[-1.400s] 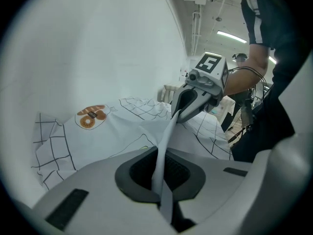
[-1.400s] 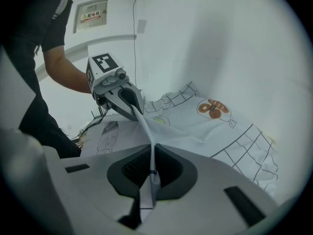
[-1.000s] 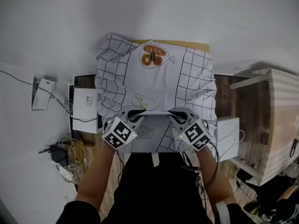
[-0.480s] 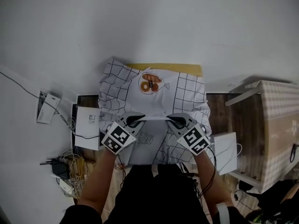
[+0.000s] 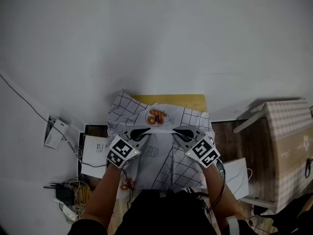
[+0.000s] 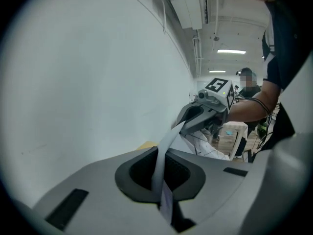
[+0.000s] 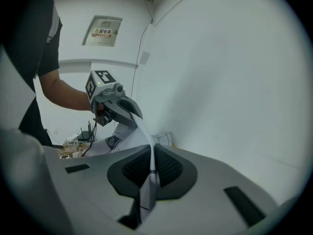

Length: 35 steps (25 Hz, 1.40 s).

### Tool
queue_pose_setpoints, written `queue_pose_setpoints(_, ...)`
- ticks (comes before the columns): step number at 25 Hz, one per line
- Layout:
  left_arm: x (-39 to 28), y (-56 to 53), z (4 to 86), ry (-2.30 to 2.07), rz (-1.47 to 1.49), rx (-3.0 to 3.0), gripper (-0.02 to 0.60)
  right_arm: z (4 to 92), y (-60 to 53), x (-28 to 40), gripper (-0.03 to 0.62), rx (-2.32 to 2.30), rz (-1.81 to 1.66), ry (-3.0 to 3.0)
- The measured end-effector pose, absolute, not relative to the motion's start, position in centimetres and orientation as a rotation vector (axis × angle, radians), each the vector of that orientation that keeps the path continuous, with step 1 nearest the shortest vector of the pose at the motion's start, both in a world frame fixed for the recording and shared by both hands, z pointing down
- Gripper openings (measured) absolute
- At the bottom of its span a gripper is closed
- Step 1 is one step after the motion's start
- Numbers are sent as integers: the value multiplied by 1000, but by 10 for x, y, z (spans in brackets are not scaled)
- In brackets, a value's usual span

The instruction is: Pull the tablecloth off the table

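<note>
A white tablecloth (image 5: 190, 124) with a black grid and cartoon prints hangs lifted over a small yellow-topped table (image 5: 188, 102), whose far edge shows bare. My left gripper (image 5: 146, 129) is shut on the cloth's near edge at the left, my right gripper (image 5: 174, 130) is shut on it at the right, and the edge is stretched taut between them. In the left gripper view the cloth (image 6: 164, 153) runs as a thin band between the closed jaws to the other gripper (image 6: 203, 114). The right gripper view shows the cloth (image 7: 146, 173) pinched likewise.
A white wall fills the upper part of the head view. A wooden cabinet (image 5: 281, 146) with a checked top stands at the right. White boxes (image 5: 95, 151) and a tangle of cables (image 5: 68, 195) lie on the floor at the left. Another person stands far off in the left gripper view.
Both grippers rose together with the cloth's edge. The cloth slid toward me and off the table's far side, baring a yellow strip of tabletop.
</note>
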<state>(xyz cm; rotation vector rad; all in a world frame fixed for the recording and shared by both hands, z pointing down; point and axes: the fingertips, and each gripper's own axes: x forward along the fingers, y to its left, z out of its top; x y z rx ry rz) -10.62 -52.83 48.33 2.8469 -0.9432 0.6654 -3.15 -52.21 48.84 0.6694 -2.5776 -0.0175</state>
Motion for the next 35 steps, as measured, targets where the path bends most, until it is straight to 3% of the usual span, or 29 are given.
queue_pose_setpoints(35, -102, -551, 170, -1056, 260, 3256, 15, 173, -551, -30, 23, 766, -513, -2912)
